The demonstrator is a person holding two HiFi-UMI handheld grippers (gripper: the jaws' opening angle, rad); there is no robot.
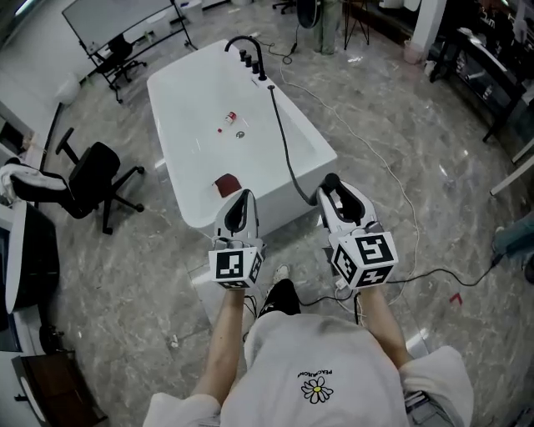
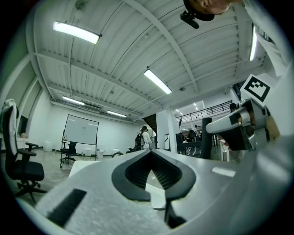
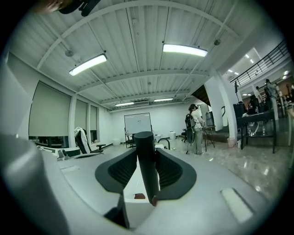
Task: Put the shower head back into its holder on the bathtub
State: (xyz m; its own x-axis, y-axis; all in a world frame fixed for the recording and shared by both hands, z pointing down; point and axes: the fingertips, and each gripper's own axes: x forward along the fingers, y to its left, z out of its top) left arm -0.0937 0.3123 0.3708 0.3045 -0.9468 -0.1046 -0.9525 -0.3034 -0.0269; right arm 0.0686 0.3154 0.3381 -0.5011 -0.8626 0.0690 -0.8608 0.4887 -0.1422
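Head view shows the job mostly ahead: the shower head point(image 1: 331, 180) sits at the near end of the bathtub point(image 1: 171, 117), its hose point(image 1: 285, 142) trailing to the far-end fittings point(image 1: 250, 60), where the holder likely is. The right claw point(image 3: 146, 153) is clamped on the shower head's black handle. The left claw point(image 2: 150, 158) is fully closed and holds nothing.

A large test lab is shown, with a freestanding bathtub point(image 1: 200, 92) set on a bare stone floor point(image 1: 417, 100). Beyond the bathtub a whiteboard point(image 1: 117, 18) is seen, and beside it an office chair point(image 1: 90, 179).
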